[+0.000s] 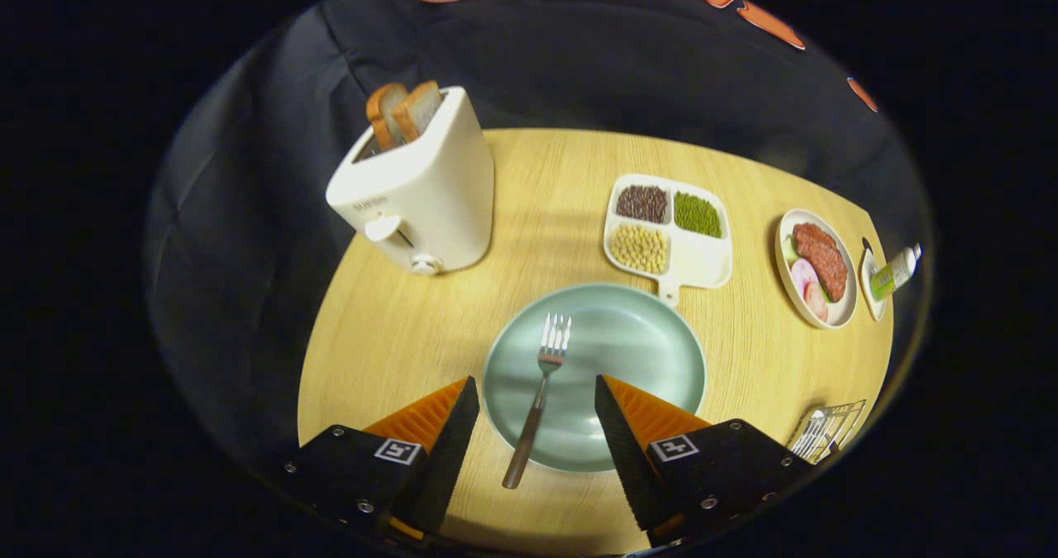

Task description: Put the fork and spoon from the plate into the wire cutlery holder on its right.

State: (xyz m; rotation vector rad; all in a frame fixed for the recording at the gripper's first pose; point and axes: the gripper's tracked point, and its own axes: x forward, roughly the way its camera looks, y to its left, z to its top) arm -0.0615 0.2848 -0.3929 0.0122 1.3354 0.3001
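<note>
Gripper (536, 393): its 2 fingers stand wide apart, holding nothing, their tips over the near part of the plate.
Fork (539, 397): lies on the plate between the fingers, tines pointing away; the handle end crosses the near rim and hangs over the table.
Plate (653, 351): pale green, round, just ahead of the fingers; the right fingertip covers part of its near right side.
Wire cutlery holder (829, 430): to the right of the right finger, cut off by the fisheye view, so its shape is hard to make out.
Spoon (814, 427): a shiny metal piece inside the holder looks like it, though it is too small to be sure.
Toaster (413, 190): white, beyond the left finger, with 2 slices of bread (403, 110) sticking up; faint lettering on its front is too blurred to read.
Divided tray (701, 260): beyond the plate, 3 sections filled with dark, green and yellow beans.
Food dish (818, 269): far right, beyond the right finger, with meat and sliced items.
Small bottle (897, 270): past that dish, label unreadable.
Table (388, 343): light wood.
</note>
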